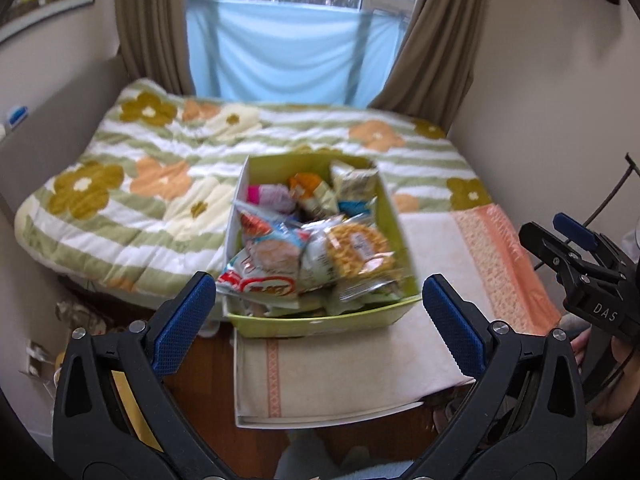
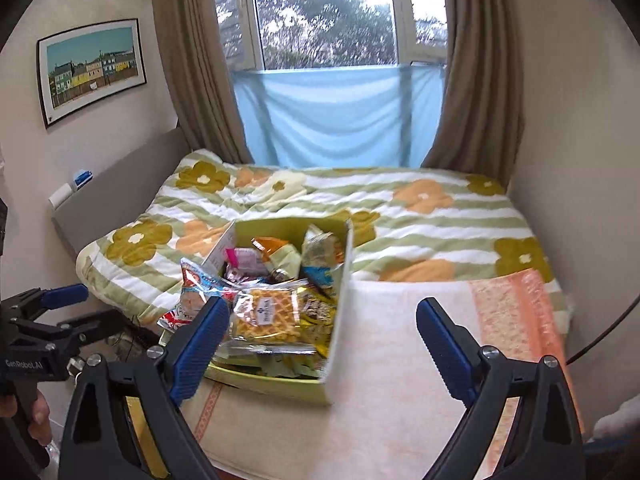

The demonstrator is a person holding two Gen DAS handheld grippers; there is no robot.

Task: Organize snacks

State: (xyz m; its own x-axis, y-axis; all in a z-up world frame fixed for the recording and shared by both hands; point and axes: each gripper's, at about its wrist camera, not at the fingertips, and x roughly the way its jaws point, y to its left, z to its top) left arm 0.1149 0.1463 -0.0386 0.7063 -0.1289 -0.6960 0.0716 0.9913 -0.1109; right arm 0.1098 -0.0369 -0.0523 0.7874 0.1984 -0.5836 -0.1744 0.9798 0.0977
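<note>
A green cardboard box (image 1: 320, 322) (image 2: 276, 386) stands on a white and orange towel (image 1: 352, 368) (image 2: 400, 360) on the bed. It is full of several snack packets. A waffle packet (image 1: 360, 250) (image 2: 266, 314) and a red and white rice cracker packet (image 1: 264, 264) (image 2: 192, 292) lie on top. My left gripper (image 1: 318, 312) is open and empty, just in front of the box's near wall. My right gripper (image 2: 322, 340) is open and empty above the box's right front corner. Each gripper shows at the edge of the other's view.
A floral striped quilt (image 1: 152, 184) (image 2: 420, 208) covers the bed behind the box. Walls close in on both sides. Curtains and a window with a blue cloth (image 2: 336, 112) are at the back. Wooden floor (image 1: 200, 392) lies below the bed's corner.
</note>
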